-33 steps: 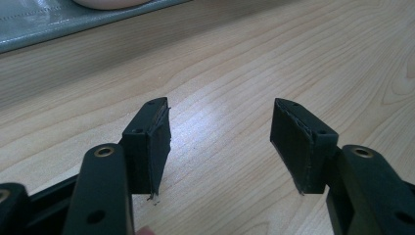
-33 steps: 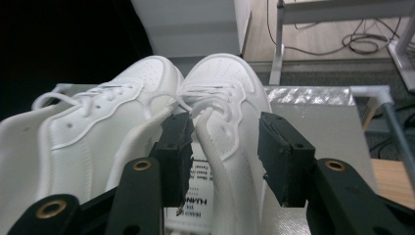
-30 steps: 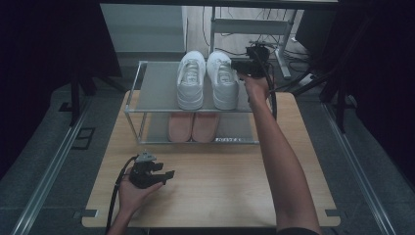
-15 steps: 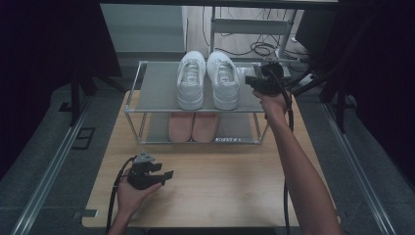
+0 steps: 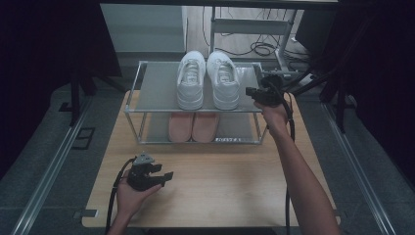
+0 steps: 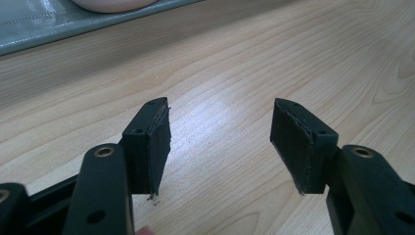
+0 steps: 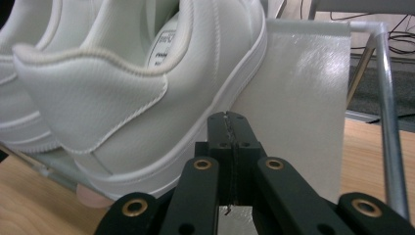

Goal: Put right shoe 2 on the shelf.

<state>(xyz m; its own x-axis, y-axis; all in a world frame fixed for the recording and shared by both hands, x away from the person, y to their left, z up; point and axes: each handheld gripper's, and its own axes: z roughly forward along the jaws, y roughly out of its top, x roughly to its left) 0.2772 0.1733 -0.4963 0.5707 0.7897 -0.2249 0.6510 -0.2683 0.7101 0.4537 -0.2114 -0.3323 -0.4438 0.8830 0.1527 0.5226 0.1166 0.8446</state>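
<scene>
Two white sneakers stand side by side on the top shelf (image 5: 156,88) of a metal shoe rack, the left one (image 5: 191,81) and the right one (image 5: 223,81). A pair of pink shoes (image 5: 193,126) sits on the lower shelf. My right gripper (image 5: 250,91) is at the rack's right front corner, pointing left at the right sneaker's heel (image 7: 147,98). It (image 7: 230,122) is shut with nothing in it, just beside the sole. My left gripper (image 5: 168,175) rests low over the wooden table (image 5: 220,186) and is open (image 6: 220,137) with nothing between its pads.
The rack's metal tube frame (image 7: 391,122) runs along the right edge of the top shelf (image 7: 293,98). Cables and a stand (image 5: 254,46) lie on the floor behind the rack. Bare tabletop stretches in front of the rack. A pink toe (image 6: 112,4) shows past my left gripper.
My right hand has drawn back from behind the right sneaker toward the rack's right front corner and come lower. The left hand has stayed put.
</scene>
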